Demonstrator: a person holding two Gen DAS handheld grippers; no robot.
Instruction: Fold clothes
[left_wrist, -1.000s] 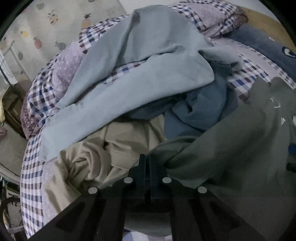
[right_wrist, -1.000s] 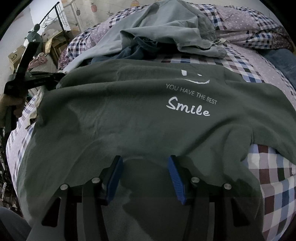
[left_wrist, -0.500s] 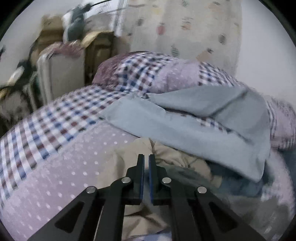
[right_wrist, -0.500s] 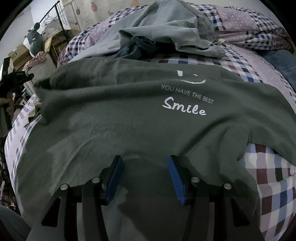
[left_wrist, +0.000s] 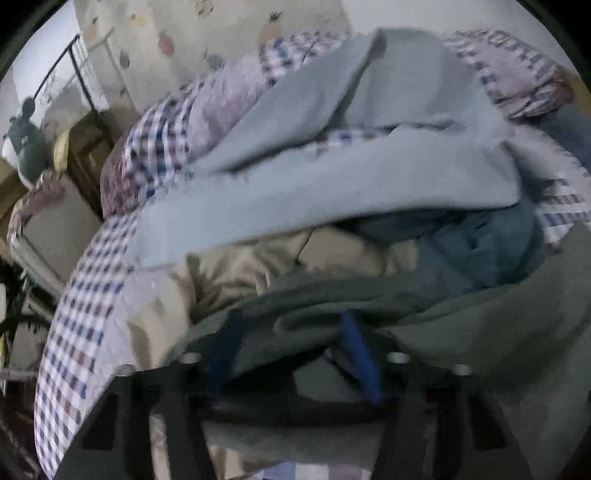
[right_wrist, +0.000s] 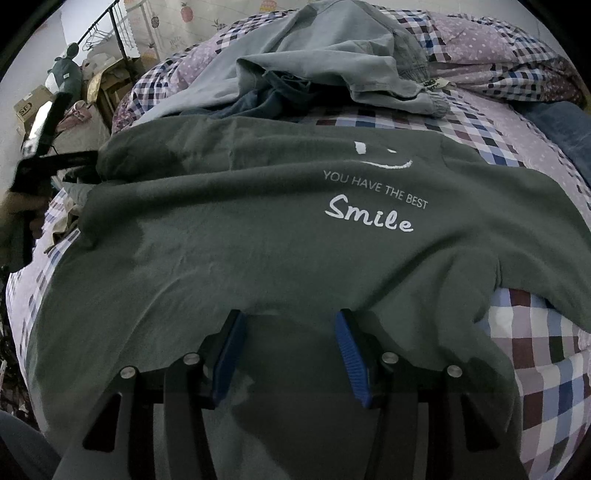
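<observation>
Over the green T-shirt (right_wrist: 258, 240), both grippers seemingly agape, empty.

Green T-shirt (right_wrist: 258, 240) and clothes pile (right_wrist: 314, 74) on checked bed (right_wrist: 546, 369).

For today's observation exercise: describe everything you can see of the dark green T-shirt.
The dark green T-shirt looks like soft, matte cotton. It lies spread, print up, on the checked bedspread, lightly wrinkled, with one sleeve reaching right. White print shows a smiley above "YOU HAVE THE BEST Smile". The right gripper hovers open over its near hem; the left gripper has open jaws around its bunched far-left edge.
</observation>
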